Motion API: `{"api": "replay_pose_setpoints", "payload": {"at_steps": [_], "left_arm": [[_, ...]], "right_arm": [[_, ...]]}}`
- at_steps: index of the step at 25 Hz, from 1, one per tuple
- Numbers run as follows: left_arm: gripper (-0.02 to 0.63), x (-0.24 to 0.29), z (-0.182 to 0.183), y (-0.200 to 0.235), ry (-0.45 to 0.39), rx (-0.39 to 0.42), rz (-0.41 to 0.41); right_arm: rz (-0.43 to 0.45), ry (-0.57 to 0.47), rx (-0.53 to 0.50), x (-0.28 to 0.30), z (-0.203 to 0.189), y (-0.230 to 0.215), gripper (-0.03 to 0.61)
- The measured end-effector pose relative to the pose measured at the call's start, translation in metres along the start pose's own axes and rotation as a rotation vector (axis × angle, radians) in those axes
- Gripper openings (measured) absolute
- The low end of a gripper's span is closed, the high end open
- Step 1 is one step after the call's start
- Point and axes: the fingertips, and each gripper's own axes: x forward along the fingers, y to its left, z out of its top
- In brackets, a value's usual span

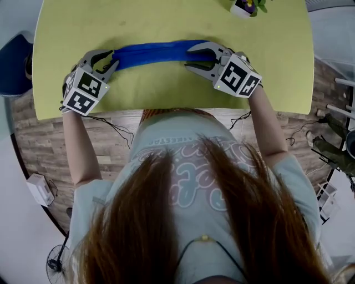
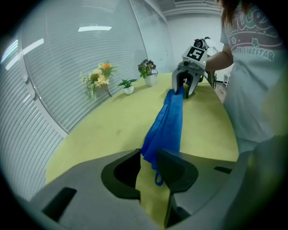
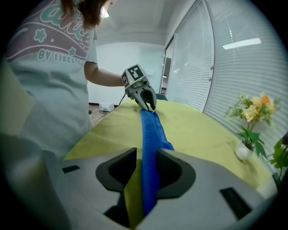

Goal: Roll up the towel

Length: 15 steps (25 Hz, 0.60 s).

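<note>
A blue towel, folded into a long narrow strip, lies stretched across the yellow-green table between my two grippers. My left gripper is at its left end and is shut on it. In the left gripper view the towel's end sits pinched between the tips of that gripper, with a small loop hanging below. My right gripper holds the right end. In the right gripper view the strip runs through the right gripper, lying against one jaw.
Small pots of flowers stand along the table's far edge, and one shows at the top of the head view. The table's near edge runs just below both grippers, with the person's body close behind it.
</note>
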Motion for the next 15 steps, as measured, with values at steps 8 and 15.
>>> {"api": "replay_pose_setpoints", "payload": {"at_steps": [8,15], "left_arm": [[0.112,-0.04,0.026,0.015,-0.161,-0.106,0.142],[0.112,-0.015,0.059,-0.066,-0.156,0.142,-0.023]], "right_arm": [[-0.019,0.005,0.005,0.001,0.001,-0.003,0.086],[-0.035,0.019,0.001,0.001,-0.001,-0.003,0.078]]}}
